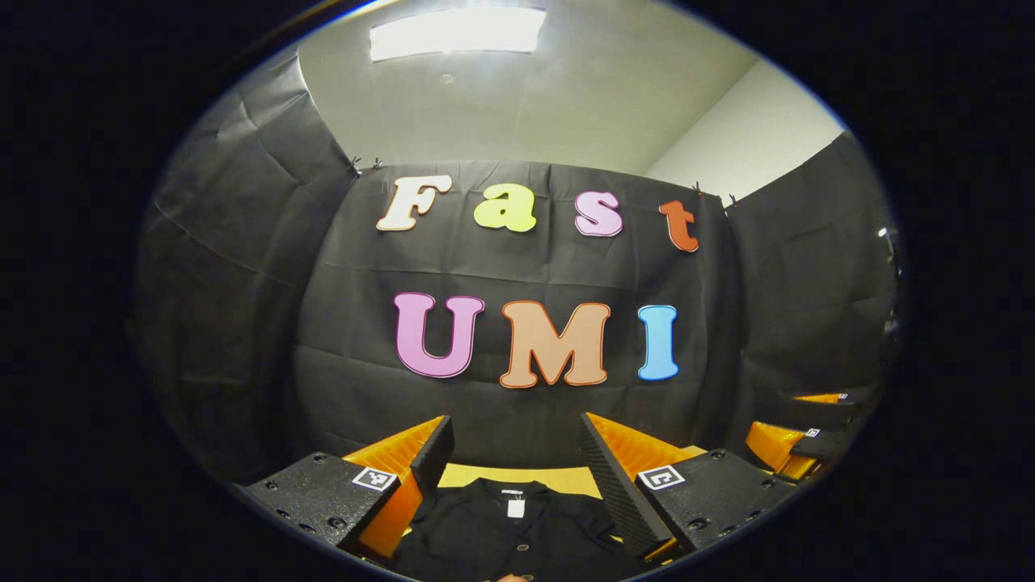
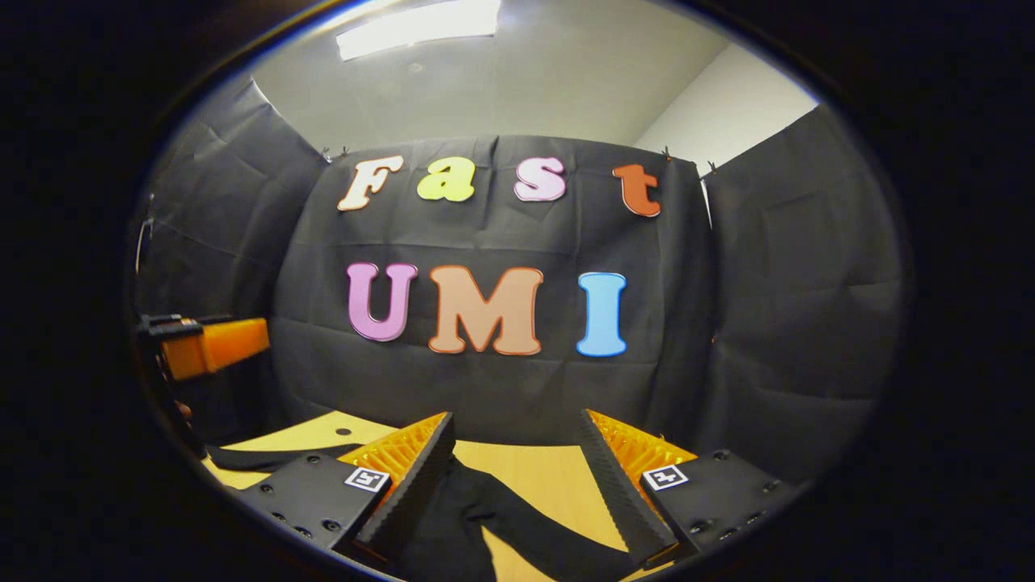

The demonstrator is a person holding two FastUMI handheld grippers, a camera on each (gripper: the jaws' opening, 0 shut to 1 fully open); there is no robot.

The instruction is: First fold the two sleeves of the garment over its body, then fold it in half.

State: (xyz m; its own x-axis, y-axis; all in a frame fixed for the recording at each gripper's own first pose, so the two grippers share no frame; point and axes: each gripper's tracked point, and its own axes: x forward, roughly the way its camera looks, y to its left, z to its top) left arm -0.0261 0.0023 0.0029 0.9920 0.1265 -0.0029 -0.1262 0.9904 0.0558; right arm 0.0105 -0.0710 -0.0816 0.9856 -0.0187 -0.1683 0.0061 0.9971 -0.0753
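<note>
A black garment (image 1: 517, 537) lies flat on the wooden table (image 1: 558, 478), its collar and white neck label facing me in the left gripper view. My left gripper (image 1: 514, 428) hovers open above the collar, touching nothing. In the right gripper view a black sleeve (image 2: 525, 517) runs across the table (image 2: 525, 469) under my right gripper (image 2: 515, 420), which is open and holds nothing. My right gripper (image 1: 796, 446) also appears at the far right of the left gripper view, and my left gripper (image 2: 209, 346) at the left edge of the right gripper view.
Black cloth walls close the booth at the back and on both sides. A bright ceiling light (image 1: 457, 32) hangs above. Bare table top (image 2: 323, 432) lies beyond the garment toward the back wall.
</note>
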